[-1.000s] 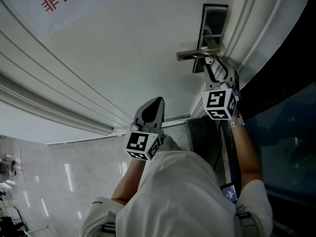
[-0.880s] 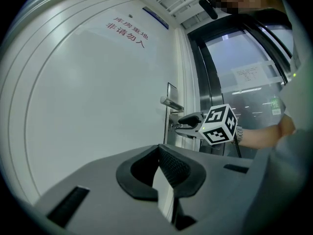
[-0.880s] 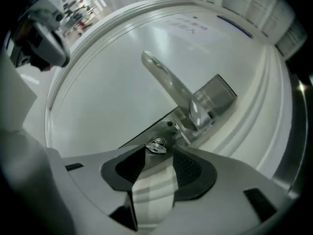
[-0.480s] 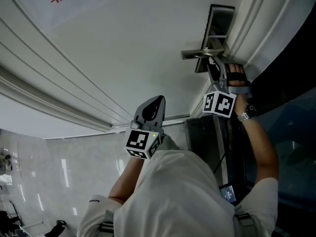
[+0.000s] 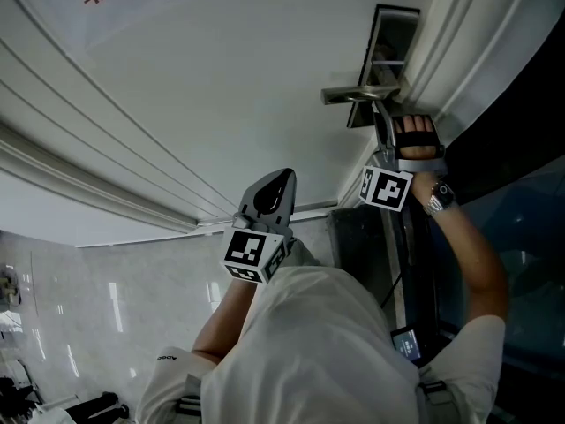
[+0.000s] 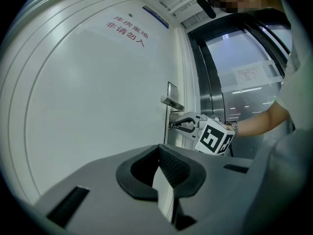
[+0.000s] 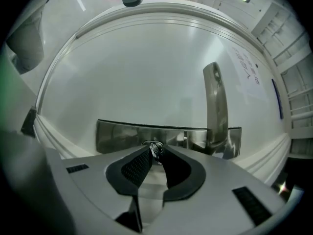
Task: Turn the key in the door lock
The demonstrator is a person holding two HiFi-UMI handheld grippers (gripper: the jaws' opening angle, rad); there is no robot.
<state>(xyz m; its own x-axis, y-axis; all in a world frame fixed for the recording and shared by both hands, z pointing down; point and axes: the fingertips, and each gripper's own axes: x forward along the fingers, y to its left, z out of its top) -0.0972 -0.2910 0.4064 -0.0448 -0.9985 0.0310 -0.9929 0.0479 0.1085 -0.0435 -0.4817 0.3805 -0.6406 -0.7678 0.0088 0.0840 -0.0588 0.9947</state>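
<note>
**A:** From overhead, the right gripper is nosed up to the lock plate, just under the door handle. I can't pick out the key from up there.

**B:** And the left gripper?

**A:** It hangs well apart from the lock plate, jaws together, holding nothing.

**B:** Its own view agrees. The tips meet, there's only the white door beyond them, and the right gripper is off at the plate.

**A:** Now the right gripper's view. There's the key, sticking out of the lock plate with its ring dangling, right between the jaw tips. The jaws have just been closing. They look pinched onto the key's head, roughly half shut.

**B:** So turning it is the step in hand. How would you do it well?

**A:** I'd hold the grip firm and roll the wrist about the key's own line. No sideways pull, or the pads may slip off that small metal head, or jam it.

**B:** Mind the door handle too, it sits close beside.

**A:** Yes. And I'd leave the left gripper out of it.
</note>
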